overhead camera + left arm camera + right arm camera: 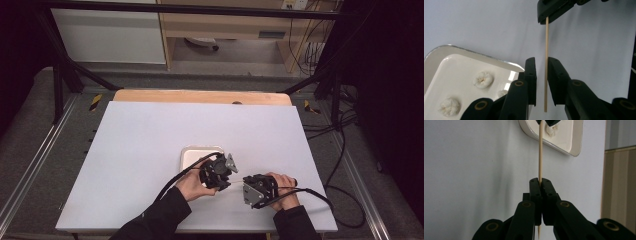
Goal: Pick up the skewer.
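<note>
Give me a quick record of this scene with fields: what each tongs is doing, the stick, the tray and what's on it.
left tongs: open, jaws either side of the stick, a gap showing
right tongs: shut on the stick
stick: thin wooden skewer, spanning between both tongs
tray: white, rounded corners, on the table beside the left tongs
on tray: small white puffy pieces
table: pale surface

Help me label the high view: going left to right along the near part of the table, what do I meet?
White tray → left gripper → wooden skewer → right gripper.
</note>
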Motion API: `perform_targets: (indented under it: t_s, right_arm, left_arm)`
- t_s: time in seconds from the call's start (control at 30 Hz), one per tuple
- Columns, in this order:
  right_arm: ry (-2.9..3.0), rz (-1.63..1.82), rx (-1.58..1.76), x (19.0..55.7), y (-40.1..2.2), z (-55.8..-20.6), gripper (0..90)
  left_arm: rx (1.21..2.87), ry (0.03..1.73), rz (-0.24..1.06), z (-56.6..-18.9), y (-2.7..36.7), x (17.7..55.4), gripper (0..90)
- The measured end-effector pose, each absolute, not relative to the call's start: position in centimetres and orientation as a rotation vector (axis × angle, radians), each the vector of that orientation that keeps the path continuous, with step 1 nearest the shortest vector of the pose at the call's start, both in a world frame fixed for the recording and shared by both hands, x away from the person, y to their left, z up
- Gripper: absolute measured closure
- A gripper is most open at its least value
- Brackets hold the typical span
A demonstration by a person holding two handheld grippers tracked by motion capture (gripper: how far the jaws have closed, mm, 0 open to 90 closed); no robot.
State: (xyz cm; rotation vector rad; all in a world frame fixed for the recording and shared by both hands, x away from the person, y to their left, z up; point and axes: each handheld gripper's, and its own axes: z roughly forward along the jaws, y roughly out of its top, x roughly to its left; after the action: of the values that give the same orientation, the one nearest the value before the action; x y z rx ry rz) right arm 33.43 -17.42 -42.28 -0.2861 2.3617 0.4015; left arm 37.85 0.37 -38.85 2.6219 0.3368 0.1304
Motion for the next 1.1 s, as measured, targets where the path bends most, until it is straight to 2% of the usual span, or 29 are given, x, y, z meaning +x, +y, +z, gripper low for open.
perform_targets:
  t_s: [0.33,0.77,0.87,1.03,1.1]
  right_arm:
    - [2.349,0.344,-0.333,33.4,-16.9,-42.2,89.3]
    - [2.342,0.373,-0.321,33.2,-16.9,-42.3,87.4]
    - [2.353,0.421,-0.264,33.4,-17.0,-42.1,81.0]
    - [2.399,0.539,-0.024,33.6,-17.8,-41.6,58.2]
    - [2.394,0.582,0.063,33.8,-18.3,-41.7,51.8]
  left_arm:
    - [2.718,0.338,0.103,-39.1,-0.6,38.0,87.3]
    - [2.737,0.324,0.143,-39.2,-0.6,37.5,88.8]
    - [2.728,0.339,0.157,-39.2,-0.2,37.4,88.8]
    - [2.707,0.371,0.183,-39.1,1.1,37.6,88.8]
    - [2.704,0.392,0.188,-39.1,1.8,37.7,88.8]
